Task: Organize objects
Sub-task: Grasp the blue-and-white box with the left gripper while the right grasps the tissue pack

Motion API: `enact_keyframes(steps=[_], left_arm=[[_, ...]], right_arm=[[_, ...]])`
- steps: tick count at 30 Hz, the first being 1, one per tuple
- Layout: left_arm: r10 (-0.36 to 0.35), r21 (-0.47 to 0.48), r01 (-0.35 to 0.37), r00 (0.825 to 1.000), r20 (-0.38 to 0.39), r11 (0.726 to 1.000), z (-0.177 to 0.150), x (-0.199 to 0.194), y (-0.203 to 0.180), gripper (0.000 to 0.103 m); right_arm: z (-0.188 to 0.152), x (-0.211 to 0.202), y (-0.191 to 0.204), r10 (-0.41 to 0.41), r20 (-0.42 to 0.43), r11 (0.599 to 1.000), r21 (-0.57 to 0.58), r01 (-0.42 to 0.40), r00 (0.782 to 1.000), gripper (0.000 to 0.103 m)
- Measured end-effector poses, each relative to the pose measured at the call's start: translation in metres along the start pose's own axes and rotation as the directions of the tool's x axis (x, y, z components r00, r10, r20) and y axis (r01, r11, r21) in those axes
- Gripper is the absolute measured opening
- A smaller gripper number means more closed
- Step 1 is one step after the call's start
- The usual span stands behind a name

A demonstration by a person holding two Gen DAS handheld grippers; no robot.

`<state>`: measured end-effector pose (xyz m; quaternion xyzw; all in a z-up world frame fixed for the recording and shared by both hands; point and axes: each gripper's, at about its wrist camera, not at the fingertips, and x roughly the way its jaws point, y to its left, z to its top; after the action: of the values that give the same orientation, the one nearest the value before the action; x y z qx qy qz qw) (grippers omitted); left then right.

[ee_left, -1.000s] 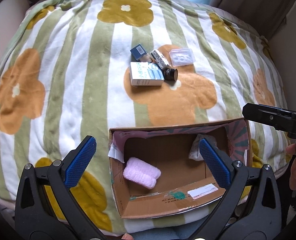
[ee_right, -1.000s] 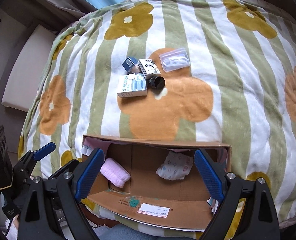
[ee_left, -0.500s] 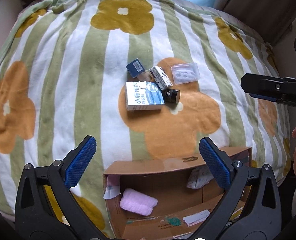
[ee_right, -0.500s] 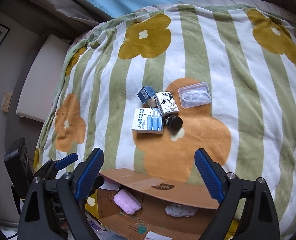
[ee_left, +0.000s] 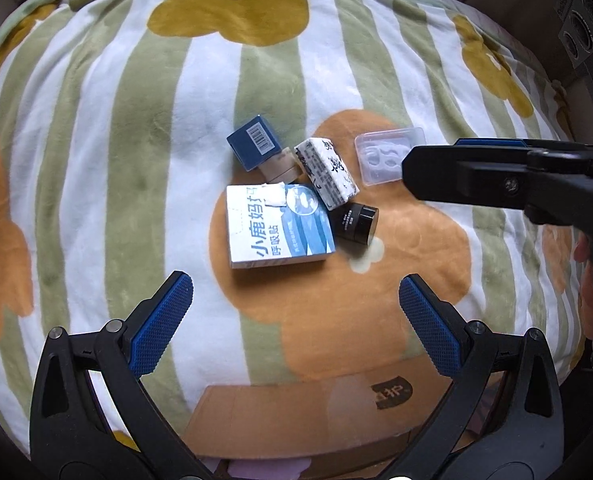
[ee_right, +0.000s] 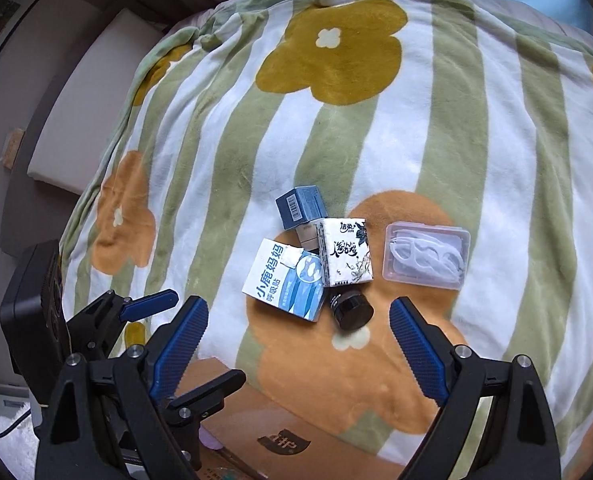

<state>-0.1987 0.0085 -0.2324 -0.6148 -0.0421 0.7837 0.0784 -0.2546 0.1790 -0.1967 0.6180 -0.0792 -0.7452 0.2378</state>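
A cluster of small items lies on the striped flower blanket (ee_left: 96,160): a white-and-blue box (ee_left: 276,226) (ee_right: 286,280), a dark blue barcode box (ee_left: 254,147) (ee_right: 301,206), a white tissue pack with black print (ee_left: 328,174) (ee_right: 346,252), a black jar (ee_left: 354,222) (ee_right: 350,310) and a clear plastic case (ee_left: 384,152) (ee_right: 424,256). My left gripper (ee_left: 292,320) is open and empty, just short of the white-and-blue box. My right gripper (ee_right: 296,344) is open and empty, just short of the black jar.
A cardboard box (ee_left: 296,416) (ee_right: 280,440) sits at the near edge of the blanket, under both grippers. The right gripper's arm (ee_left: 496,180) reaches in from the right, partly covering the clear case. A beige cushion (ee_right: 76,120) lies left of the blanket.
Both grippers have moved forward from over the cardboard box toward the cluster of items. The box's inside has slipped out of view below. Both stay open.
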Motion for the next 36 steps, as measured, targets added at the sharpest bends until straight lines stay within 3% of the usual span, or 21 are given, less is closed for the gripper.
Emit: enact_keyframes(steps=[5,12,16,36], left_arm=[[0.007,-0.006,-0.008,1.000,-0.023,1.000,0.014,0.032,0.005,0.102],[-0.002,-0.035,0.001,0.999,-0.036,0.999,0.022,0.060,0.015,0.102],[-0.004,-0.042,0.002,0.999,-0.046,0.999,0.028,0.071,0.019,0.102],[-0.012,-0.060,0.007,0.995,-0.095,0.998,0.040,0.108,0.019,0.101]], right_arm=[[0.016,0.028,-0.012,0.006,-0.019,0.999,-0.042,-0.007,1.000,0.090],[0.029,0.065,-0.026,0.042,-0.071,0.996,-0.074,-0.047,0.997,0.076],[0.033,0.079,-0.030,0.050,-0.094,0.994,-0.088,-0.058,0.994,0.074],[0.041,0.110,-0.040,0.062,-0.148,0.989,-0.121,-0.081,0.987,0.063]])
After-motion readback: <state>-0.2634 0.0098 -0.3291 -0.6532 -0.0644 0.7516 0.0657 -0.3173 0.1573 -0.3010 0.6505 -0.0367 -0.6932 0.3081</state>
